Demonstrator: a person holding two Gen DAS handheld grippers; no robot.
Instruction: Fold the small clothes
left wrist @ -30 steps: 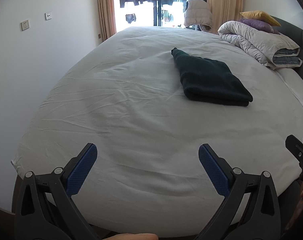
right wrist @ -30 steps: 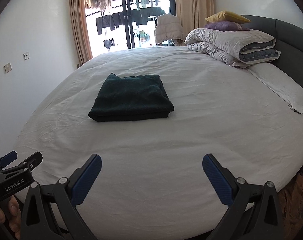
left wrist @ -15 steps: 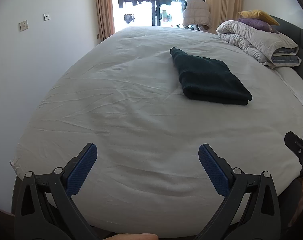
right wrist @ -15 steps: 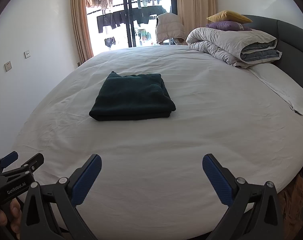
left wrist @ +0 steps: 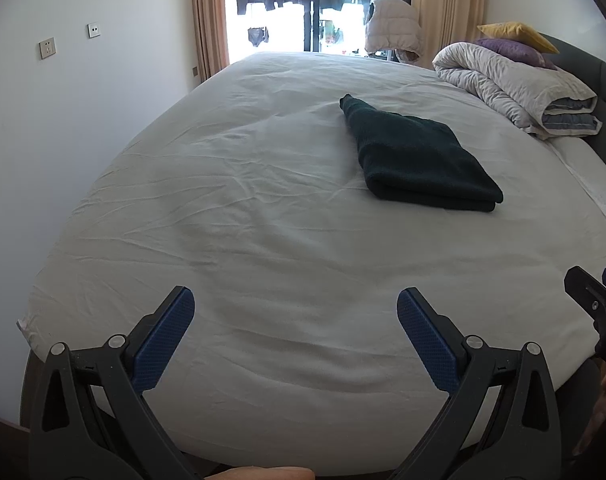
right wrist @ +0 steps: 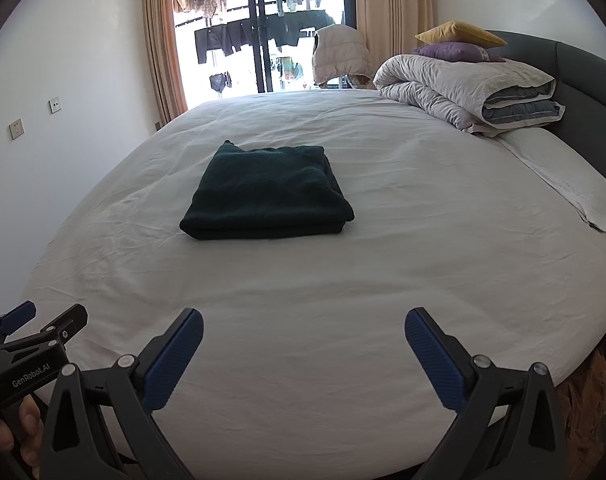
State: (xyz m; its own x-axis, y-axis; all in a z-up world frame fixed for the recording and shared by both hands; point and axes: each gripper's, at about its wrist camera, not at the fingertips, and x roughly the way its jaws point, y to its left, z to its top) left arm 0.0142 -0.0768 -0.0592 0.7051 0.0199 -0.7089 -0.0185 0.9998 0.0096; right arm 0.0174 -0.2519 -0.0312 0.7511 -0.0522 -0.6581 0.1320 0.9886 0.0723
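Observation:
A dark green garment lies folded into a neat rectangle on the white bed sheet; it also shows in the right wrist view, at the middle left of the bed. My left gripper is open and empty, held over the near edge of the bed, well short of the garment. My right gripper is open and empty too, over the near edge. Each gripper shows at the edge of the other's view, the right one and the left one.
A rolled grey duvet with a purple and a yellow pillow lies at the far right by the dark headboard. A flat white pillow lies at the right. White wall at the left, balcony door with hanging clothes behind.
Both grippers have drawn back and risen slightly, so the bed and the garment sit a little lower in the views. The garment has not moved. Both grippers stay open.

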